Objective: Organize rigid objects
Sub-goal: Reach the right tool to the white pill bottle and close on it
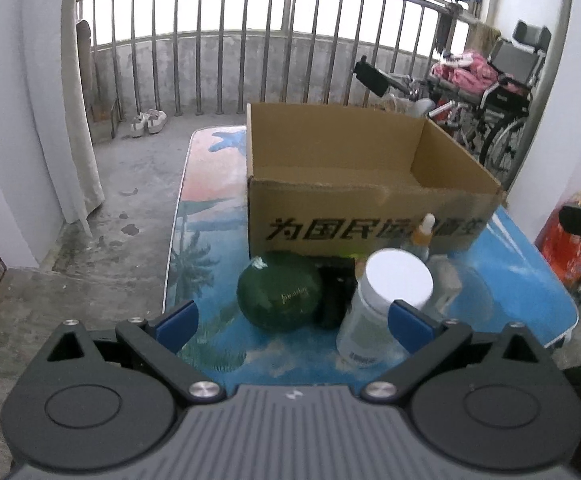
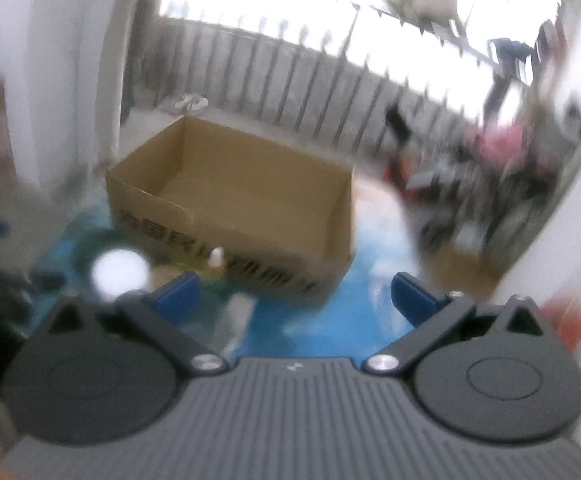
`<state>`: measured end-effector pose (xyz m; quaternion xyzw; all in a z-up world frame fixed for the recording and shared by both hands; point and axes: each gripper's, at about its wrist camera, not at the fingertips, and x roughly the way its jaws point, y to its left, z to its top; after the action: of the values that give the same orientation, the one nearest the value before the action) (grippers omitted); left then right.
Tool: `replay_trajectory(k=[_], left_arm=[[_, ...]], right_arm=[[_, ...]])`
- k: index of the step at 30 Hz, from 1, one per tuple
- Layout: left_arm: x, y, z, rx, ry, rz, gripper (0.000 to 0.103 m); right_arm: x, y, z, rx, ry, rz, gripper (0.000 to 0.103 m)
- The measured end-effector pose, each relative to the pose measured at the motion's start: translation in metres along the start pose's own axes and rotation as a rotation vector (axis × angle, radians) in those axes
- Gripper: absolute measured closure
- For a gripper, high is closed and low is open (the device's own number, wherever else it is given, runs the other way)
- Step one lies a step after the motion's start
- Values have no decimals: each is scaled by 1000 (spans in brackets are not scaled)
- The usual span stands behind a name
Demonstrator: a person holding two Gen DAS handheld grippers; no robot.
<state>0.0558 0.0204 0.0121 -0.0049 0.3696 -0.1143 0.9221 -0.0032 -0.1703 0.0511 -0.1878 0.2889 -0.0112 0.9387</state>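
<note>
An open, empty cardboard box (image 1: 354, 184) stands on a blue patterned table (image 1: 218, 336). In front of it stand a dark green round jar (image 1: 280, 296), a black object (image 1: 336, 292), a white-capped clear bottle (image 1: 378, 312), a small dropper bottle (image 1: 422, 236) and a clear glass item (image 1: 450, 284). My left gripper (image 1: 292, 320) is open just before the green jar and the white-capped bottle, holding nothing. The right wrist view is blurred: my right gripper (image 2: 296, 296) is open and empty above the table, with the box (image 2: 242, 200) ahead and the white cap (image 2: 120, 272) at its left.
A metal railing (image 1: 250, 52) and a concrete balcony floor (image 1: 130, 184) lie beyond the table. A wheelchair (image 1: 502, 96) with clothes stands at the back right. A curtain (image 1: 74, 120) hangs at the left. An orange bag (image 1: 566, 248) sits at the right.
</note>
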Motion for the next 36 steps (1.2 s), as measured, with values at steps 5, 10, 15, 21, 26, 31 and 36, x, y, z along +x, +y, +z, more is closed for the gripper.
replay_trajectory(k=[5,10,15,21,26,31,36], left_arm=[[3,14,4,-29,-9,-29,2],[-1,34,-2,-80,-70,-188,2],[-10,25,-11,39,-146,-145,0],[2,-15,-32,190,-162,-155,2],[12,-36,-46,258,-176,-163,24],[19,-38,-51,276,-163,-197,40],[22,-34,-49,279,-165,-239,43]], right_arm=[[4,-3,10,98,-40,119,1],[6,13,7,122,-88,130,1],[12,14,4,215,-166,268,6],[35,27,-4,260,-84,456,24],[50,45,-8,223,-20,518,44],[67,55,-7,186,8,549,45],[83,57,-6,195,47,565,45]])
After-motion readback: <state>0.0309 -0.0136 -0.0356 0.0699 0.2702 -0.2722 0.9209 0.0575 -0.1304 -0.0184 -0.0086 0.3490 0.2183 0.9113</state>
